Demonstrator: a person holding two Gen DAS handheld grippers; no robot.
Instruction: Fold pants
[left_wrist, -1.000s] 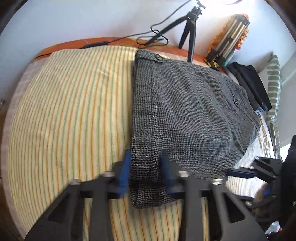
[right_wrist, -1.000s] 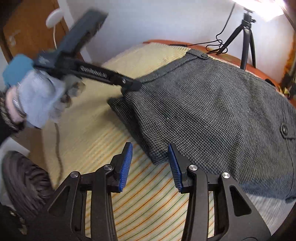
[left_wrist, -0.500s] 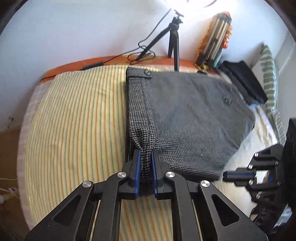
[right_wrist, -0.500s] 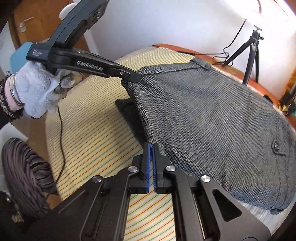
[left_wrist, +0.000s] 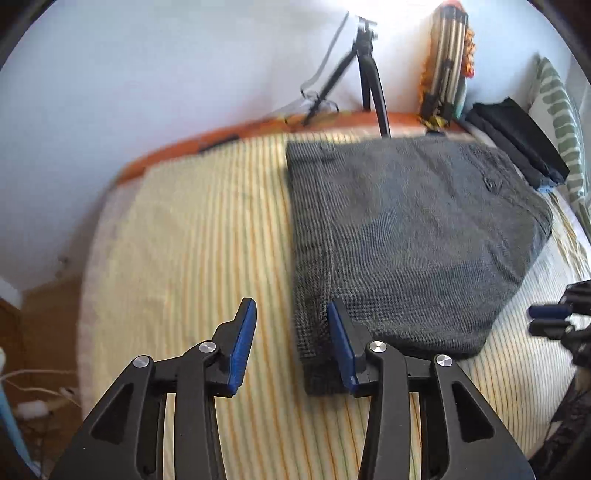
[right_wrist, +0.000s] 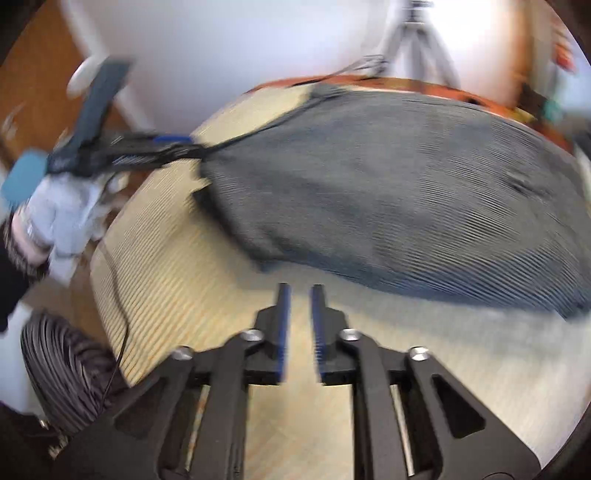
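The grey checked pants (left_wrist: 406, 236) lie folded on the yellow striped bed cover (left_wrist: 192, 236). My left gripper (left_wrist: 291, 347) is open and empty, its right finger at the pants' near left corner and its left finger over bare cover. In the blurred right wrist view the pants (right_wrist: 388, 184) lie flat, and my right gripper (right_wrist: 299, 325) is a little open and empty, just short of their near edge. The right gripper also shows at the left wrist view's right edge (left_wrist: 550, 321). The left gripper shows at the pants' left corner in the right wrist view (right_wrist: 173, 147).
A black tripod (left_wrist: 369, 74) and cables stand on the orange headboard edge (left_wrist: 258, 125). A stack of dark folded clothes (left_wrist: 517, 144) and a striped pillow (left_wrist: 557, 110) lie at the far right. A dark ribbed item (right_wrist: 66, 373) sits beside the bed.
Both grippers shut on the pants' near edge half a second ago. Both have since let go, opened and pulled back; the pants have dropped flat onto the cover.
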